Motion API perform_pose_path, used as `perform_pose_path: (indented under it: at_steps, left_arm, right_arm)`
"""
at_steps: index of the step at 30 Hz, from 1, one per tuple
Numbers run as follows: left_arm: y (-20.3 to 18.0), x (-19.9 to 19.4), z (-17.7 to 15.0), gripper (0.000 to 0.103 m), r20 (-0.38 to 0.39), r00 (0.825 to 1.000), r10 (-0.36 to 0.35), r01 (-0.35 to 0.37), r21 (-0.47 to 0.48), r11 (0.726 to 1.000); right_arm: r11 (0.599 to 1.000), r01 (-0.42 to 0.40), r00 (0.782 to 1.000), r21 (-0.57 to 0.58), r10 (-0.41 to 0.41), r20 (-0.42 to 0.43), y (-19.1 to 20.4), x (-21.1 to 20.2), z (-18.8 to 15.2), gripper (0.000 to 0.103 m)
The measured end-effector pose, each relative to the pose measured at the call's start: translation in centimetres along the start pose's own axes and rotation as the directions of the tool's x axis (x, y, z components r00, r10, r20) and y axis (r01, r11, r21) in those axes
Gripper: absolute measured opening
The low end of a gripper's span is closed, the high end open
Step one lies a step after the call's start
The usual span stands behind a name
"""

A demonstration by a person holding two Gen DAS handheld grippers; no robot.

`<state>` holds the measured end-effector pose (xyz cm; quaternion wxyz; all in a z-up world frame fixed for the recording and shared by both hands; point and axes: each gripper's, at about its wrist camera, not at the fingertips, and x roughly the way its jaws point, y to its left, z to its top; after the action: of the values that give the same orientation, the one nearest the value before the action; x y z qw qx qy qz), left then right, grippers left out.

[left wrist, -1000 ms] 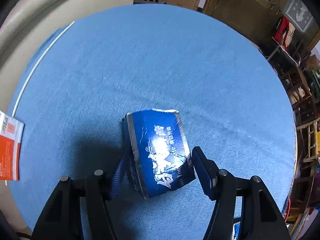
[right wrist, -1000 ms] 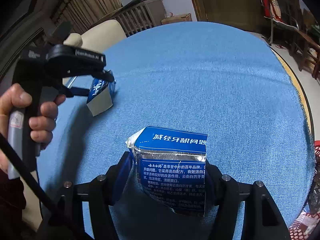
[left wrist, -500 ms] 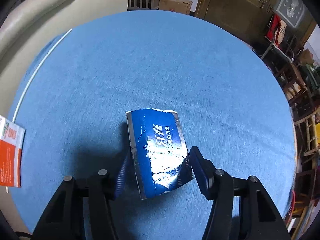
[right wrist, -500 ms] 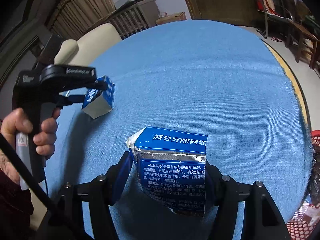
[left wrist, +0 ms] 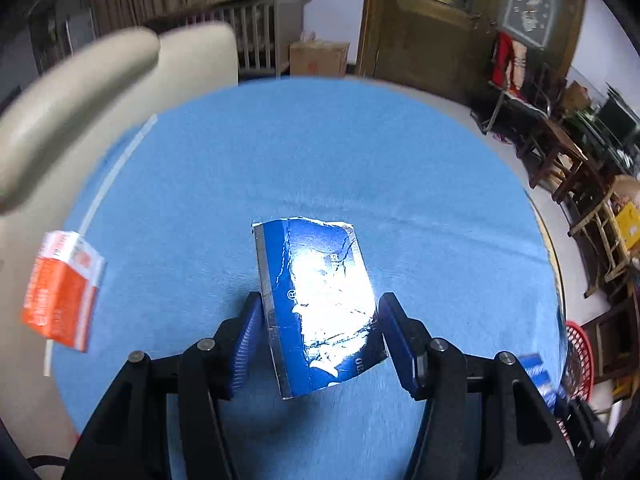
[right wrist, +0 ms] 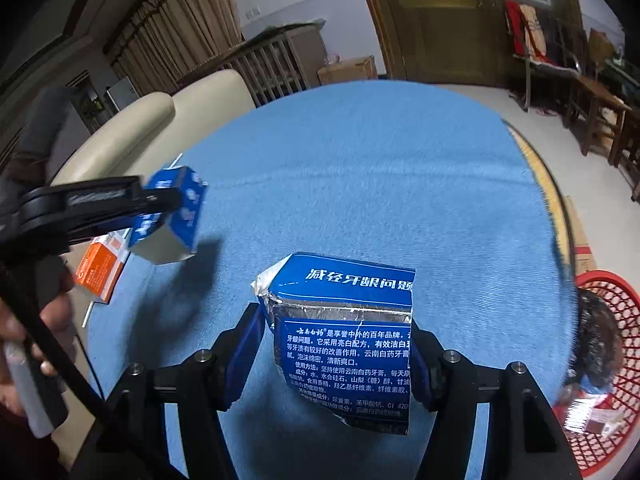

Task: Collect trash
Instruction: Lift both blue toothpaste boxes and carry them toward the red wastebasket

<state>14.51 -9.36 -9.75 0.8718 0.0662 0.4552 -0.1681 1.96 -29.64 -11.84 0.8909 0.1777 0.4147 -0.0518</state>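
Observation:
My left gripper (left wrist: 318,320) is shut on a torn blue toothpaste box piece (left wrist: 316,300) and holds it above the blue round table (left wrist: 360,152). That gripper and its piece also show in the right wrist view (right wrist: 176,216) at the left, raised off the cloth. My right gripper (right wrist: 340,344) is shut on another torn blue box piece (right wrist: 348,336) with Chinese print and a silver inner edge. An orange and white box (left wrist: 60,288) lies at the table's left edge and shows in the right wrist view (right wrist: 100,268) too.
A red mesh basket (right wrist: 616,364) with scraps inside stands low at the right of the table; its rim shows in the left wrist view (left wrist: 578,356). A beige sofa (left wrist: 100,92) lies behind the table at the left. Wooden chairs (left wrist: 576,168) stand at the right.
Both grippers have lifted with their box pieces, so more of the room shows. The red basket has come into the right wrist view. The orange box now shows more fully.

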Motion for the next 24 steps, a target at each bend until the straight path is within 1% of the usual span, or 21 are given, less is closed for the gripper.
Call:
perform_pose_path:
  at_steps: [3,4,5,10,12,15,17,24]
  left_arm:
    - [-1.7,-3.4,-2.2,0.061,0.088,0.996,0.029,-0.033,0.041,0.999]
    - [-1.9,-4.2,-2.3,0.061,0.105,0.994,0.032,-0.037,0.049,0.998]
    - [-2.2,-5.3,-1.7,0.061,0.128,0.991,0.034,-0.041,0.057,0.998]
    - [-3.0,-10.0,-3.8,0.061,0.227,0.973,0.048,-0.071,0.094,0.993]
    - [-3.0,-11.7,-4.2,0.061,0.255,0.966,0.045,-0.073,0.102,0.992]
    - [-3.7,-12.6,-4.5,0.061,0.293,0.955,0.045,-0.082,0.115,0.99]
    - [-3.9,-13.8,-5.2,0.061,0.319,0.947,0.044,-0.088,0.124,0.988]
    - [-5.3,-17.8,-6.9,0.061,0.407,0.912,0.05,-0.123,0.155,0.98]
  right_arm:
    - [1.0,0.013,0.999,0.003,-0.013,0.029,0.0,-1.8,-0.4,0.067]
    - [1.0,0.016,0.999,0.003,-0.016,0.039,0.0,-2.3,-0.6,0.067]
    - [1.0,0.019,0.998,0.001,-0.02,0.051,-0.1,-3.0,-0.7,0.067]
    - [1.0,0.024,0.992,-0.008,-0.023,0.122,0.3,-6.8,-1.1,0.067]
    - [1.0,0.022,0.988,-0.007,-0.021,0.155,0.5,-8.6,-1.2,0.067]
    - [1.0,0.02,0.98,-0.013,-0.017,0.201,0.8,-11.0,-1.5,0.067]
    - [1.0,0.015,0.974,-0.012,-0.012,0.228,1.0,-12.5,-1.7,0.067]
    - [1.0,0.003,0.948,-0.012,0.001,0.319,1.1,-17.7,-2.8,0.067]
